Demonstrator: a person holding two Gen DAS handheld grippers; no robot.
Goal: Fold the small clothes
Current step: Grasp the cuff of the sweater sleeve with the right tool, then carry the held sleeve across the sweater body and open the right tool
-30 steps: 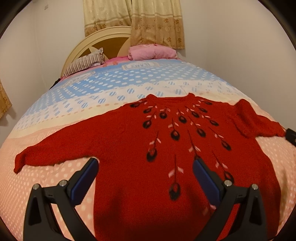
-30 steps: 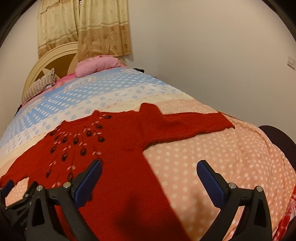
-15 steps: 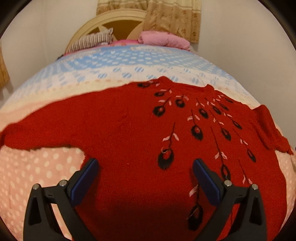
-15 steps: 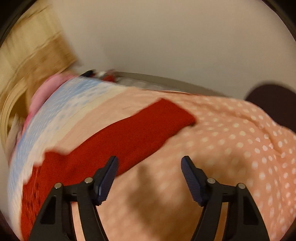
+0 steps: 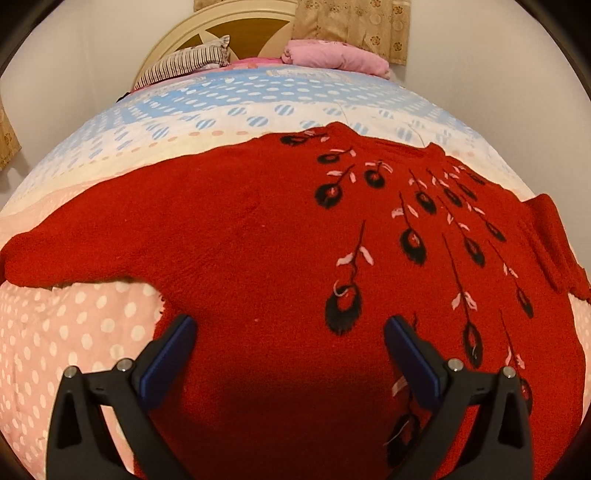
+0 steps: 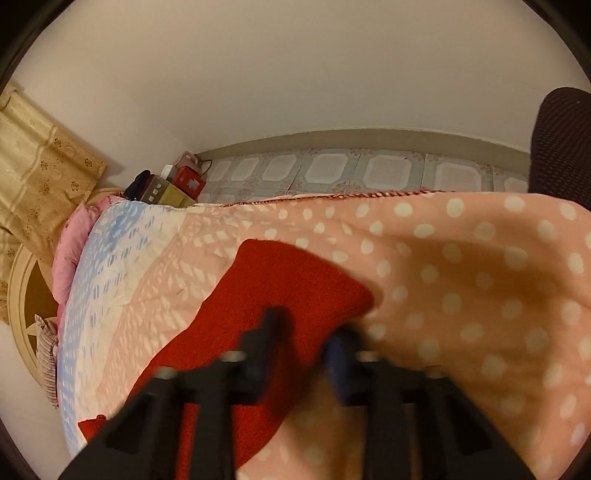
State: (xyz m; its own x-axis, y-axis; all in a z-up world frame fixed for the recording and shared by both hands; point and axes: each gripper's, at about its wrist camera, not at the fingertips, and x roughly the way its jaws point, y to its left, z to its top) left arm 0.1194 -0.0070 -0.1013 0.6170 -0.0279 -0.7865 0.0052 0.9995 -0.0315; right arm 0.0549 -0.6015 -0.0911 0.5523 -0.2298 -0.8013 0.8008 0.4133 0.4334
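Note:
A red knitted sweater (image 5: pixel 258 258) with black feather motifs lies flat, front up, on the dotted bedspread (image 5: pixel 74 332), its left sleeve (image 5: pixel 74 251) stretched out sideways. My left gripper (image 5: pixel 290 339) hovers open over the sweater's body near the left armpit, with nothing between its pads. In the right wrist view the sweater's right sleeve (image 6: pixel 295 280) ends at its cuff on the pink bedspread (image 6: pixel 480 295). My right gripper (image 6: pixel 303 347), blurred, has its jaws closing, and the red sleeve cloth near the cuff fills the narrow gap between them.
A striped pillow (image 5: pixel 184 62) and a pink pillow (image 5: pixel 332 55) lie against the round headboard (image 5: pixel 229 26). Beyond the bed's edge are floor tiles (image 6: pixel 369 170), stacked boxes (image 6: pixel 173 184), a curtain (image 6: pixel 37 158) and a dark chair (image 6: pixel 565 140).
My right gripper swung out along the right sleeve to its cuff and its jaws narrowed from wide open onto the cloth. My left gripper dropped closer to the sweater's body.

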